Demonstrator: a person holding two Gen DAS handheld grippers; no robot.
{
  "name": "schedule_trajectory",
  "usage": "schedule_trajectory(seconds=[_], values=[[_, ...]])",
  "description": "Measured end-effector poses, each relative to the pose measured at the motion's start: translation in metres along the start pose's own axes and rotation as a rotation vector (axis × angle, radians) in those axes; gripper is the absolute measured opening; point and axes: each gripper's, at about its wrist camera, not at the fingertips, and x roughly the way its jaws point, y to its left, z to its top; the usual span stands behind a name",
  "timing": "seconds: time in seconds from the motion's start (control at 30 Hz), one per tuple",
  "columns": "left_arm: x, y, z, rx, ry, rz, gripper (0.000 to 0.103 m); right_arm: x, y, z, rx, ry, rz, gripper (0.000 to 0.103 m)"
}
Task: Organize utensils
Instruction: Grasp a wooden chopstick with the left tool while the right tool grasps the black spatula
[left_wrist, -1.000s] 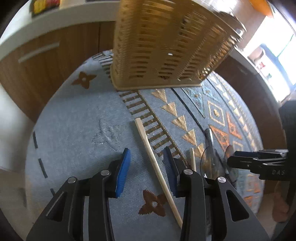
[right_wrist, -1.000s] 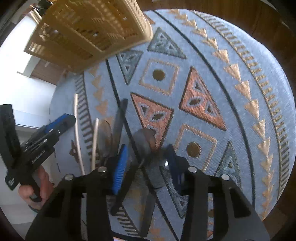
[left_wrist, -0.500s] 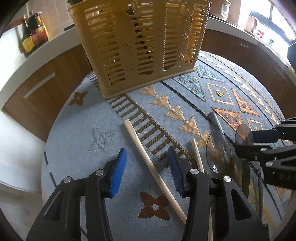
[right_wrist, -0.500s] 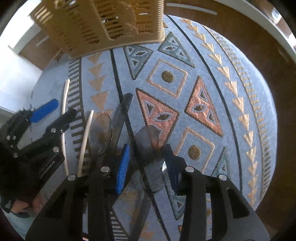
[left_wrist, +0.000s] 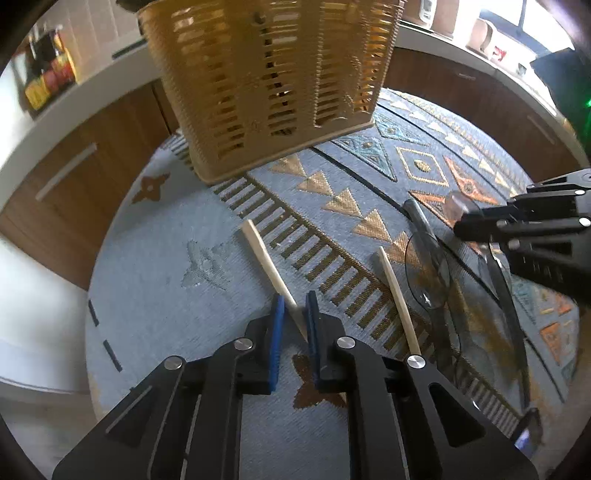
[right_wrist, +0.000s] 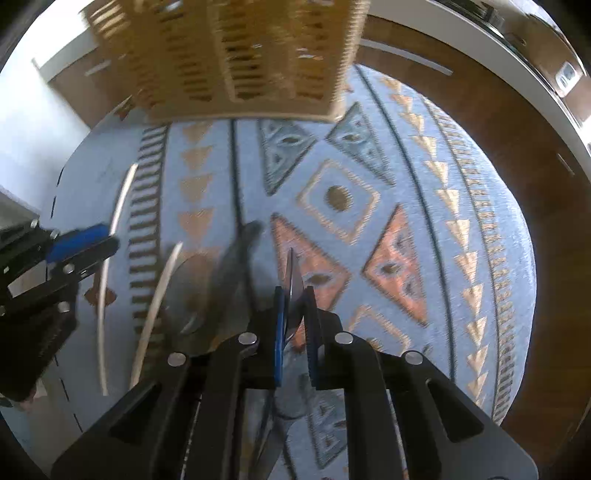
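The round worktop (left_wrist: 155, 295), covered with a grey-blue patterned cloth, fills both wrist views. On its far side, at about 12 o'clock in each view, stands the tan slatted basket (left_wrist: 273, 85), upright on the cloth.

Nearer, the utensils lie loose on the cloth. In the left wrist view a clear smoky plastic spoon (left_wrist: 424, 273) lies at about 3 o'clock, its bowl just beside a second pale chopstick (left_wrist: 397, 291), and a dark translucent handle (left_wrist: 421, 221) lies across it. The first chopstick (left_wrist: 264, 254) runs from the centre of that view down towards 6 o'clock.

The left gripper (left_wrist: 295, 317) sits at 6 o'clock in its own view; its jaws have just been closing, and the blue pads now pinch the near end of the first chopstick, which still lies along the cloth. In the right wrist view this gripper shows at 9 o'clock.

The right gripper (right_wrist: 295, 314) also sits at 6 o'clock in its own view; its jaws have just been closing and are clamped on a thin, clear plastic utensil (right_wrist: 293, 280), seen edge-on, standing up between the pads. Which kind of utensil it is cannot be told.
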Motion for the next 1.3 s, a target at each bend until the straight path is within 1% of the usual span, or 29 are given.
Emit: schedule_trajectory(seconds=[0.17,0.27,0.3,0.37,0.4,0.43,0.47,0.5,0.53,0.57,0.67,0.73,0.77,0.8,0.83,0.87,0.9,0.93,0.97,1.0,1.03,1.13,1.17,1.23,1.3], values=[[-0.001,0.019,0.002,-0.067,0.051,-0.112,0.008,0.006,-0.021,0.011,0.054,0.02,0.11,0.008],[0.0,0.026,0.01,-0.094,0.077,-0.12,0.008,0.009,-0.03,0.017,0.07,0.028,0.162,0.008],[0.002,0.028,0.013,-0.104,0.08,-0.126,0.009,0.01,-0.044,0.02,0.084,0.029,0.173,0.009],[0.006,0.03,0.022,-0.117,0.088,-0.136,0.012,0.013,-0.049,0.023,0.116,0.046,0.22,0.011],[0.007,0.03,0.026,-0.118,0.091,-0.137,0.014,0.011,-0.057,0.022,0.127,0.051,0.237,0.016],[0.008,0.032,0.032,-0.12,0.092,-0.136,0.015,0.011,-0.059,0.023,0.139,0.056,0.253,0.023],[0.007,0.032,0.033,-0.123,0.093,-0.134,0.015,0.01,-0.063,0.023,0.15,0.057,0.257,0.029],[0.008,0.031,0.036,-0.126,0.096,-0.132,0.016,0.011,-0.075,0.022,0.154,0.051,0.251,0.043],[0.01,0.033,0.04,-0.124,0.097,-0.128,0.016,0.009,-0.076,0.022,0.157,0.042,0.237,0.055],[0.014,0.035,0.044,-0.12,0.097,-0.125,0.016,0.006,-0.076,0.022,0.159,0.028,0.217,0.056],[0.017,0.034,0.054,-0.103,0.1,-0.114,0.016,0.001,-0.086,0.024,0.155,0.037,0.208,0.056],[0.019,0.031,0.056,-0.09,0.102,-0.1,0.016,0.001,-0.084,0.016,0.156,0.062,0.205,0.055],[0.021,0.03,0.058,-0.088,0.103,-0.098,0.016,0.002,-0.077,0.012,0.152,0.069,0.203,0.054],[0.021,0.029,0.059,-0.088,0.102,-0.097,0.016,0.004,-0.068,0.013,0.134,0.076,0.191,0.049],[0.021,0.03,0.06,-0.087,0.1,-0.097,0.016,0.005,-0.059,0.008,0.115,0.079,0.168,0.045],[0.02,0.029,0.059,-0.086,0.099,-0.097,0.016,0.004,-0.05,0.004,0.088,0.069,0.118,0.041],[0.02,0.03,0.058,-0.085,0.097,-0.097,0.016,0.004,-0.042,0.005,0.063,0.067,0.084,0.032],[0.02,0.029,0.057,-0.083,0.093,-0.095,0.015,0.004,-0.032,0.005,0.045,0.066,0.054,0.028],[0.022,0.025,0.057,-0.08,0.088,-0.086,0.013,0.004,-0.025,0.006,0.027,0.064,0.023,0.024],[0.021,0.024,0.054,-0.068,0.079,-0.06,0.007,0.003,-0.02,0.006,0.011,0.063,0.012,0.017],[0.02,0.021,0.053,-0.053,0.068,-0.038,0.007,0.004,-0.015,0.006,-0.001,0.064,0.007,0.01],[0.018,0.006,0.043,-0.009,0.007,0.019,0.005,0.003,0.0,0.003,-0.021,0.053,0.013,0.006],[0.017,0.004,0.04,-0.004,-0.01,0.022,0.005,0.0,0.001,0.0,-0.03,0.037,0.029,0.006],[0.012,0.005,0.032,-0.016,-0.062,-0.018,0.001,-0.011,0.009,-0.004,-0.042,0.0,0.031,0.006],[0.005,0.012,0.025,-0.043,-0.118,-0.077,0.0,-0.026,0.002,-0.007,-0.029,-0.035,0.06,0.006]])
